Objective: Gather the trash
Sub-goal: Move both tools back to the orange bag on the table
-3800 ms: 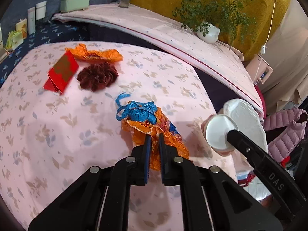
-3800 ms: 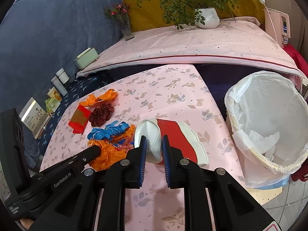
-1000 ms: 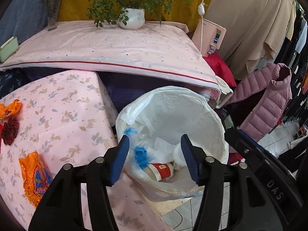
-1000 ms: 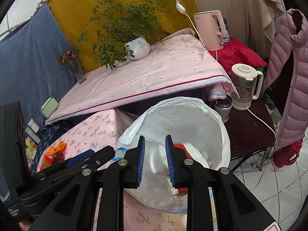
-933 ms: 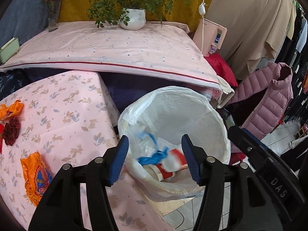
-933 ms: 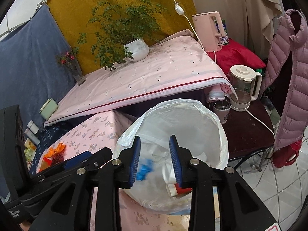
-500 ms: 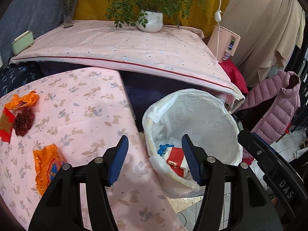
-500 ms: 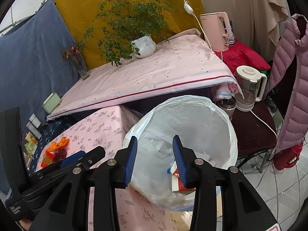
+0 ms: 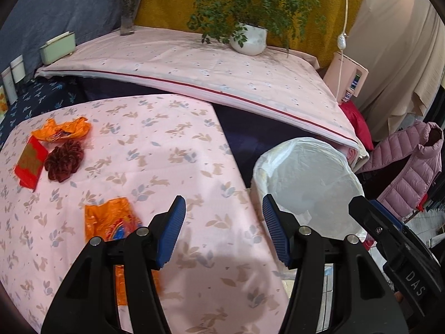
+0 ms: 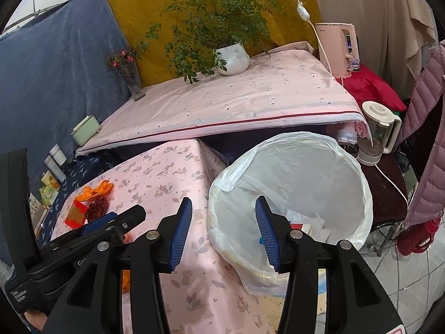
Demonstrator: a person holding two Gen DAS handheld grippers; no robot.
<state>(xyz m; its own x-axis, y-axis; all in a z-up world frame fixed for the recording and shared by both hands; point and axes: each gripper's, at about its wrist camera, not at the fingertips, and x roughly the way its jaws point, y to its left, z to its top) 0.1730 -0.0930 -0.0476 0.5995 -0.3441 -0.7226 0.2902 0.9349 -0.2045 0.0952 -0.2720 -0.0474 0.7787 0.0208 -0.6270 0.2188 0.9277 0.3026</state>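
A white-lined trash bin (image 9: 308,183) (image 10: 292,189) stands off the right edge of the pink floral table (image 9: 155,150); crumpled paper and a red cup lie in it (image 10: 303,225). An orange wrapper (image 9: 111,220) lies on the table near my left gripper (image 9: 222,231), which is open and empty above the table edge. Further left are an orange wrapper (image 9: 64,129), a dark red scrunchie (image 9: 65,161) and a red packet (image 9: 30,162). My right gripper (image 10: 224,231) is open and empty over the bin's near rim.
A raised pink-covered bench (image 9: 194,69) holds a potted plant (image 9: 249,39), a vase (image 9: 128,14) and a green box (image 9: 57,47). A kettle (image 10: 338,47), a blender jug (image 10: 379,128) and a pink jacket (image 9: 411,164) are at the right.
Both grippers dropped their trash into the bin and opened wide. The left one has swung back left over the table; the right has drawn back from the bin.
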